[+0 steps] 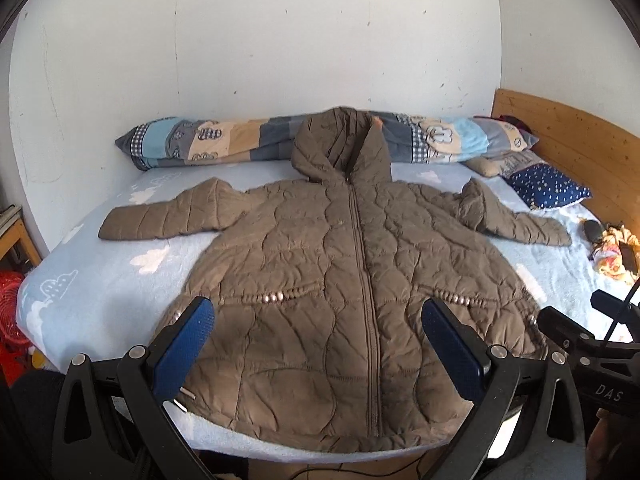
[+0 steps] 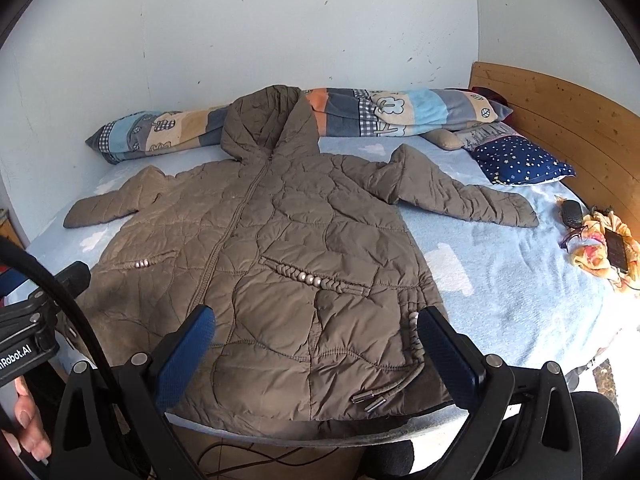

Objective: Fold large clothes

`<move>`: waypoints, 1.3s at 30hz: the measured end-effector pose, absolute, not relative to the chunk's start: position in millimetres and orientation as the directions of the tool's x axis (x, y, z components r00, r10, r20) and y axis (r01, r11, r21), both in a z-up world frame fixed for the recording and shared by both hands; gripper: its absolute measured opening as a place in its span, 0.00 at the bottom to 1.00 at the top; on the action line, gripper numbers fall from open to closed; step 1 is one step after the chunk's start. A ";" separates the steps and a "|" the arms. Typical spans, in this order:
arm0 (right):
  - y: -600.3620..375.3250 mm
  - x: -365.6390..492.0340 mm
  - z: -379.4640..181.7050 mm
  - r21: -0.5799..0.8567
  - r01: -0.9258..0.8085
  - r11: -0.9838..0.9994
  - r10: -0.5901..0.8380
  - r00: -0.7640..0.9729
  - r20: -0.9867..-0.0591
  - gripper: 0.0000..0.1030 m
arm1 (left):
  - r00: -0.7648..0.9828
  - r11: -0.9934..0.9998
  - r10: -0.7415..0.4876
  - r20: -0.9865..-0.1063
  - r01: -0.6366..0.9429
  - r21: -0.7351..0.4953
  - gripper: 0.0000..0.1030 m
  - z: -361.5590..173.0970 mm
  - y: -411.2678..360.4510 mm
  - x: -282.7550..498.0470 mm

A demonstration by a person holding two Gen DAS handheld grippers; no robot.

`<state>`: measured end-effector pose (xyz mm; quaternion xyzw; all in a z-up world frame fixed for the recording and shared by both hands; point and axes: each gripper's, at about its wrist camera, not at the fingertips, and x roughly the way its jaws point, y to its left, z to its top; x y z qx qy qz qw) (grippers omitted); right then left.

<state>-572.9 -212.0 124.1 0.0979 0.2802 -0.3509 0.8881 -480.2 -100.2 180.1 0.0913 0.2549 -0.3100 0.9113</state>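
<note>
Coat (image 1: 340,280) lying flat and zipped on the bed (image 1: 100,288), front up, sleeves spread to either side, hood (image 1: 340,140) resting against the rolled blanket (image 1: 192,140) by the wall. Left gripper (image 1: 318,348) hovering over the hem, fingers spread wide, pinching nothing. Right gripper (image 2: 314,350) likewise hanging spread over the hem corner near the drawstring (image 2: 384,394). Pillow (image 2: 520,160) sitting beside the headboard (image 2: 560,120).

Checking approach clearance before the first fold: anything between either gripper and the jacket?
Nothing visible. The brown jacket lies flat on the bed, zipped, sleeves spread. The left gripper and right gripper are both open over its hem. The phone and clutter sit off to the right, clear of the jacket.
</note>
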 end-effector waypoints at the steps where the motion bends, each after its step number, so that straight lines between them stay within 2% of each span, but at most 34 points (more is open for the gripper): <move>1: -216.8 -579.3 133.5 0.002 0.684 0.730 -0.567 0.607 -0.556 1.00 | 0.684 0.786 -0.537 -0.493 0.619 0.003 1.00 191.0 -101.1 -478.5; 5: -262.2 -604.5 179.9 0.152 0.704 0.694 -0.551 0.654 -0.518 1.00 | 0.695 0.760 -0.584 -0.418 0.649 0.017 1.00 235.1 -119.1 -457.5; 8: -314.1 -622.2 207.5 0.228 0.747 0.624 -0.605 0.647 -0.464 1.00 | 0.698 0.736 -0.612 -0.372 0.675 0.056 1.00 256.8 -141.6 -431.9; 10: -360.3 -632.3 214.7 0.306 0.765 0.566 -0.620 0.640 -0.453 1.00 | 0.698 0.723 -0.617 -0.365 0.685 0.088 1.00 258.8 -157.9 -412.3; 13: -440.1 -644.2 205.8 0.432 0.773 0.465 -0.604 0.634 -0.484 1.00 | 0.701 0.722 -0.612 -0.366 0.684 0.104 1.00 247.4 -179.8 -380.3; 15: -493.3 -652.2 189.7 0.517 0.769 0.376 -0.570 0.632 -0.525 0.95 | 0.703 0.728 -0.603 -0.378 0.679 0.101 1.00 229.4 -194.3 -355.1; 17: -539.9 -664.6 169.7 0.583 0.762 0.283 -0.558 0.625 -0.546 0.81 | 0.712 0.742 -0.580 -0.397 0.662 0.104 1.00 204.6 -205.5 -330.2; 19: -579.4 -677.7 147.1 0.607 0.767 0.207 -0.557 0.602 -0.571 0.78 | 0.722 0.761 -0.547 -0.423 0.640 0.106 1.00 181.3 -207.3 -310.8; 23: -641.8 -703.8 104.0 0.667 0.739 0.092 -0.529 0.604 -0.596 0.60 | 0.673 0.774 -0.528 -0.518 0.632 0.033 1.00 153.3 -206.8 -278.1; 24: -653.2 -708.2 95.8 0.675 0.734 0.072 -0.527 0.603 -0.600 0.57 | 0.666 0.777 -0.530 -0.525 0.629 0.014 1.00 150.0 -206.4 -272.1; 25: -664.2 -711.8 88.9 0.680 0.731 0.053 -0.524 0.600 -0.604 0.50 | 0.667 0.784 -0.526 -0.527 0.621 0.004 1.00 146.9 -205.3 -266.2; 26: -674.3 -714.6 83.6 0.677 0.735 0.036 -0.527 0.589 -0.612 0.48 | 0.668 0.789 -0.521 -0.531 0.615 -0.001 1.00 144.0 -202.9 -263.0; 30: -702.4 -720.9 66.9 0.654 0.756 -0.030 -0.545 0.536 -0.645 0.48 | 0.647 0.808 -0.501 -0.575 0.588 -0.042 1.00 133.8 -201.6 -239.0; 35: -729.2 -723.6 46.6 0.630 0.772 -0.088 -0.551 0.489 -0.676 0.48 | 0.592 0.834 -0.495 -0.636 0.530 -0.156 1.00 120.1 -196.3 -214.6; 39: -744.9 -724.3 30.4 0.647 0.755 -0.107 -0.555 0.495 -0.669 0.48 | 0.563 0.839 -0.491 -0.665 0.510 -0.187 1.00 112.4 -197.2 -206.5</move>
